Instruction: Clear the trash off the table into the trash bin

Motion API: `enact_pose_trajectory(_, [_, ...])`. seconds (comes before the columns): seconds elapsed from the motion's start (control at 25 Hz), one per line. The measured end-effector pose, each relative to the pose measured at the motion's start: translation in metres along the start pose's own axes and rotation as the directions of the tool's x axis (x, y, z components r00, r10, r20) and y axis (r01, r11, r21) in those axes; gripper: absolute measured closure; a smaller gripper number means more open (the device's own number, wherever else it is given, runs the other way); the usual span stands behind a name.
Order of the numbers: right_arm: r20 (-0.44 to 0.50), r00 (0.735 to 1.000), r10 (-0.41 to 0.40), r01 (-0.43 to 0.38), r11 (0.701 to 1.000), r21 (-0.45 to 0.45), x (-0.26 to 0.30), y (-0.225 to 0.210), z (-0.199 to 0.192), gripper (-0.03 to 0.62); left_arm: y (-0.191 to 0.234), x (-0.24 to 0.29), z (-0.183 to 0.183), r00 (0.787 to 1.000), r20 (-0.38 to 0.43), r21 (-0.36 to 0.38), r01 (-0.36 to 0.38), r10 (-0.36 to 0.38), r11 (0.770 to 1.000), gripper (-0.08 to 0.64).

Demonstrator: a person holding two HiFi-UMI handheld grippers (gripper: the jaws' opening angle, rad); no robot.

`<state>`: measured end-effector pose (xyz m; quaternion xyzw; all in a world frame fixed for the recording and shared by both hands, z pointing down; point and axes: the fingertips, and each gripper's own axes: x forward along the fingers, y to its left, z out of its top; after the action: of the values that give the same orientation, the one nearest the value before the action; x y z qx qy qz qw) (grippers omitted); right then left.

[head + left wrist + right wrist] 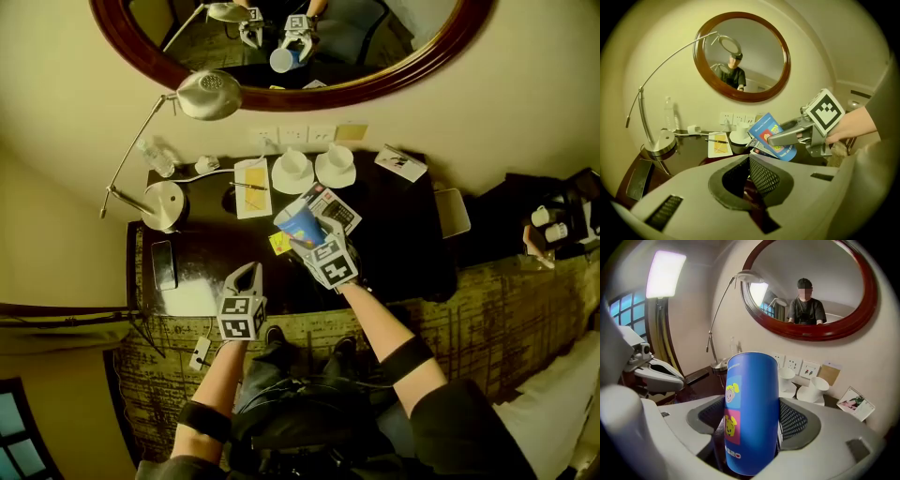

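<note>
My right gripper (310, 236) is shut on a blue paper cup (300, 225) with cartoon faces, held tilted above the dark table (394, 244). In the right gripper view the blue cup (752, 404) stands between the pads and fills the middle, with the right gripper (752, 430) clamped on its lower part. The left gripper view shows the same cup (765, 132) in the right gripper (777, 139), up and to the right. My left gripper (246, 270) is shut and empty near the table's front edge, its pads (757, 174) meeting. A small yellow scrap (279, 244) lies on the table below the cup.
Two white cups on saucers (293, 170) (335, 165) stand at the back by the wall sockets. A notepad with a pen (251, 187), a lamp base (164, 205), a phone (163, 264), a water bottle (156, 157), a card (333, 206) and a brochure (400, 163) are also there.
</note>
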<state>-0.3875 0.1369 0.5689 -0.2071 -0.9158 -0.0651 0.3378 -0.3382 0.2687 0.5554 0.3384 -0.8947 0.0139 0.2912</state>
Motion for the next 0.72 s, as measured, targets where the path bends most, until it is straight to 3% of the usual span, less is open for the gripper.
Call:
enact_pose_trajectory(0.24, [0.158, 0.987, -0.012, 0.004, 0.999, 0.051, -0.065, 0.003, 0.005, 0.229, -0.021, 0.001, 0.014, 1.000, 0.023, -0.006, 0.020, -0.020, 1.000, 0.558])
enact_pose_trajectory(0.52, [0.233, 0.967, -0.102, 0.062, 0.983, 0.172, -0.117, -0.010, -0.017, 0.229, -0.049, 0.006, 0.026, 0.997, 0.035, 0.035, 0.066, -0.067, 0.997, 0.558])
enact_pose_trajectory(0.72, [0.246, 0.950, -0.194, 0.137, 0.963, 0.231, -0.148, -0.035, -0.041, 0.229, -0.095, 0.023, 0.037, 0.987, 0.014, 0.098, 0.159, -0.162, 0.982, 0.558])
